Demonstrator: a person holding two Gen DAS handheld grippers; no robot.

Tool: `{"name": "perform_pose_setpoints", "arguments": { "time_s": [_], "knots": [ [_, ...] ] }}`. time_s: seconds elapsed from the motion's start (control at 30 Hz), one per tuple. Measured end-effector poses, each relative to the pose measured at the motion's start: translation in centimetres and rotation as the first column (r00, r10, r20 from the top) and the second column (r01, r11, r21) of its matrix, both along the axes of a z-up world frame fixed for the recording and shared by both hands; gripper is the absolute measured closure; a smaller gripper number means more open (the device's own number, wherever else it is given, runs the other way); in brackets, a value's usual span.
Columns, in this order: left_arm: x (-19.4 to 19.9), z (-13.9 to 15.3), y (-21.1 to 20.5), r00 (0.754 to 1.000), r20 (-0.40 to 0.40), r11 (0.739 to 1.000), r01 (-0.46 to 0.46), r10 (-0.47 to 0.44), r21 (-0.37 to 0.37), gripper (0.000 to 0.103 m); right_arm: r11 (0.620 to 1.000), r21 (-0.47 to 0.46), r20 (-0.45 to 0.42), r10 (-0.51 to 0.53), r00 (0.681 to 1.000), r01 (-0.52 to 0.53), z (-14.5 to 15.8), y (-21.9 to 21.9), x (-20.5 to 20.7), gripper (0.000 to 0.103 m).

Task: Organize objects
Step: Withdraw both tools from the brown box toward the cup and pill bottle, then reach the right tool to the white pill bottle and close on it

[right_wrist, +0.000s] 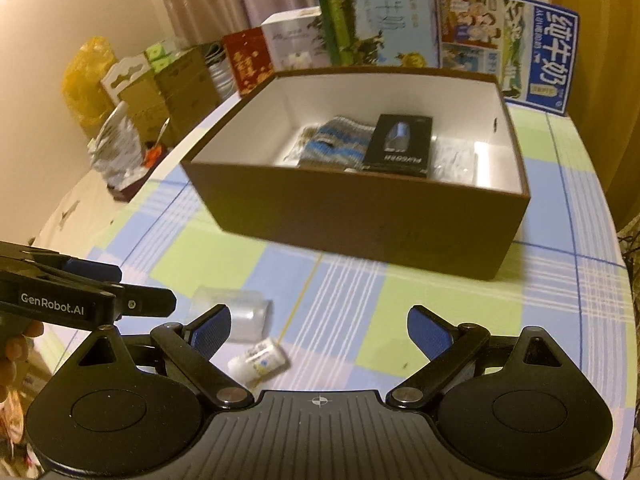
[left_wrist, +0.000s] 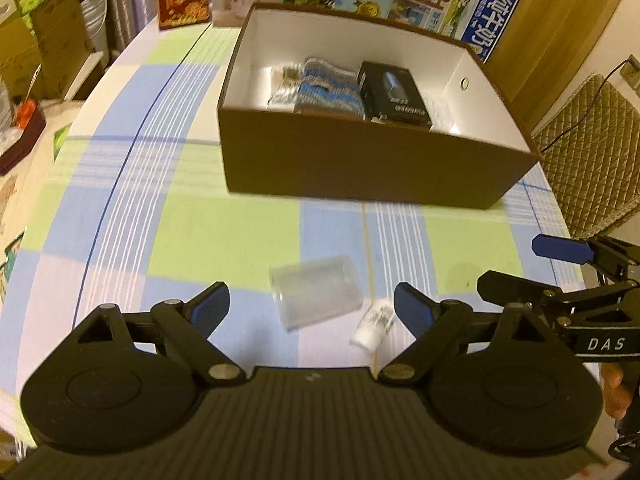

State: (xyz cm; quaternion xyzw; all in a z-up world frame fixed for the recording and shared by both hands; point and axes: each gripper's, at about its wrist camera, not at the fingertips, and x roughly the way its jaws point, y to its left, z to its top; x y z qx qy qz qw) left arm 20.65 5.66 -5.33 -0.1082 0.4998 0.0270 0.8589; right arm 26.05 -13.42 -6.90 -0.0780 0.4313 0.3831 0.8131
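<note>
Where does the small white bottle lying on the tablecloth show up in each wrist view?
Left wrist: small white bottle low, right of centre, by the right fingertip.
Right wrist: same bottle low, left of centre, by the left fingertip.
Shared landmark: the clear plastic cup lying just beside it.

I see warm, yellowish indoor light from overhead in both views. The brown box (left_wrist: 376,160) casts a soft shadow on the checked tablecloth (left_wrist: 192,240). Fisheye distortion bends the edges; corners vignette dark. The clear cup (left_wrist: 316,294) and small bottle (right_wrist: 260,360) appear motion-blurred.
</note>
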Motion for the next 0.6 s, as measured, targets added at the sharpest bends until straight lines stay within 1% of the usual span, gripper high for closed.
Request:
{"name": "perform_pose_setpoints", "arguments": {
  "time_s": [0.27, 0.6],
  "knots": [
    [-1.9, -1.4, 0.0, 0.998, -0.05, 0.999, -0.034, 0.034, -0.015, 0.016, 0.997, -0.04, -0.015, 0.062, 0.998, -0.062, -1.6, 0.5, -1.5, 0.01],
    [-2.8, -3.3, 0.6, 0.993, -0.099, 0.998, -0.059, 0.058, -0.001, 0.016, 0.989, -0.085, -0.033, 0.119, 0.992, -0.121, -3.6, 1.8, -2.3, 0.01]
  ]
}}
